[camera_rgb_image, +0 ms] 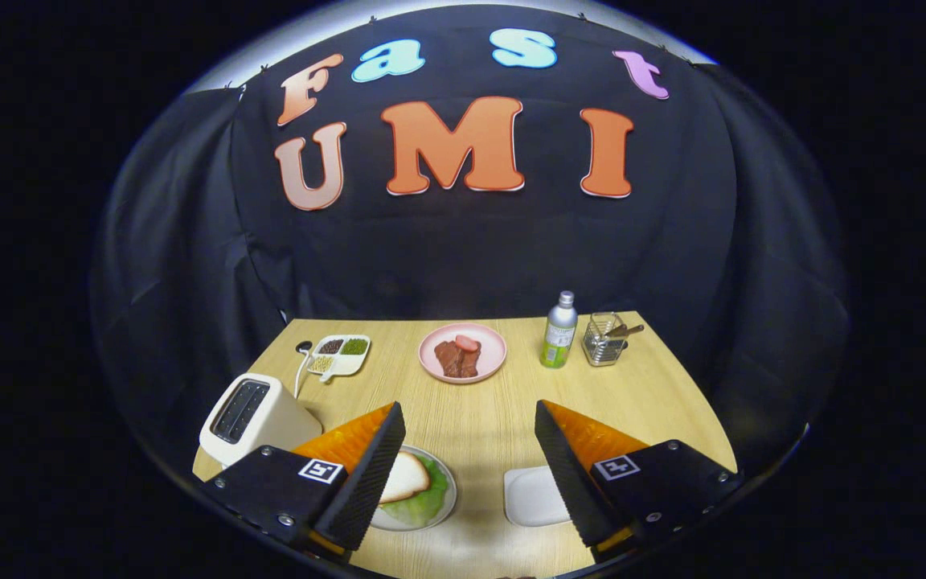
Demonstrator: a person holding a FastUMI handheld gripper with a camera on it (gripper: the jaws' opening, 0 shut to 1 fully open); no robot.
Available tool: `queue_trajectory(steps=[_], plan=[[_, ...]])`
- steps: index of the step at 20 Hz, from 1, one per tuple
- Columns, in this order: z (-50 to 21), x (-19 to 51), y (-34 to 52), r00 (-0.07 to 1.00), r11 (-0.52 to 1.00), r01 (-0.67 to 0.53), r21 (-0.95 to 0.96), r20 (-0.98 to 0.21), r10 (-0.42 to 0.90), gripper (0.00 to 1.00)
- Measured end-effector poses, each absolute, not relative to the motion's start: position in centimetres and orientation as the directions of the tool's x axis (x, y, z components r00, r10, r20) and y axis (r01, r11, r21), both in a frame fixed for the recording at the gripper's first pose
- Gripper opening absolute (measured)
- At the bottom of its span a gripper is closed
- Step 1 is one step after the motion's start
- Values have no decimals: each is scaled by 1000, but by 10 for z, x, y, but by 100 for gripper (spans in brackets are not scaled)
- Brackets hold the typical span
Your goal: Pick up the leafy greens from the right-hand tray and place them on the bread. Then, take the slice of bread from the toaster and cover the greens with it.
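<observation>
Gripper point(463, 450) hangs wide open and empty above the worktop's point(495, 402) near edge, where a bread slice point(407, 476) covers the leafy greens point(428, 503) on a plate point(448, 482) beside the toaster point(258, 418) and white tray point(531, 494).

Bread slice point(403, 478) atop greens point(424, 503); toaster point(258, 418) beside; tray point(534, 496) bare.

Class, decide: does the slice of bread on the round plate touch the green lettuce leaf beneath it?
Touching. In the gripper view the slice of bread lies directly on the green lettuce leaf, overlapping it with no gap, while the open gripper holds nothing.
</observation>
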State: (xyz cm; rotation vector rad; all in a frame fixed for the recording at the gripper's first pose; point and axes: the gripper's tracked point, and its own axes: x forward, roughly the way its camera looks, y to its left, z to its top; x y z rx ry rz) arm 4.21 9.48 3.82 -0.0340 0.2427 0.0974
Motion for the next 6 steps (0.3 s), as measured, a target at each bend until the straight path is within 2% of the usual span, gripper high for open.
queue_trajectory(steps=[6], plan=[[76, 33, 74, 990, 997, -65, -32, -129, 60, 97]])
